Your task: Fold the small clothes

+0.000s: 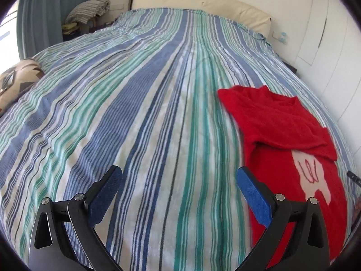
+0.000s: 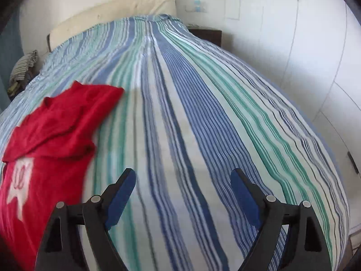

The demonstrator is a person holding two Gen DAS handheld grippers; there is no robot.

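Red sweater (image 1: 284,135) lies half-folded at three o'clock; both grippers' fingers (image 1: 108,194) gape empty, so its loose folded sleeve may slip open.

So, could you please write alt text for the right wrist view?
A red top, partly folded, lies at the left on a striped bedspread. The right gripper hangs above bare bedspread, jaws open and empty. A cream headboard stands behind.

Home bedroom: striped bedspread (image 1: 146,113), cream headboard (image 1: 203,6), curtain (image 1: 40,22).
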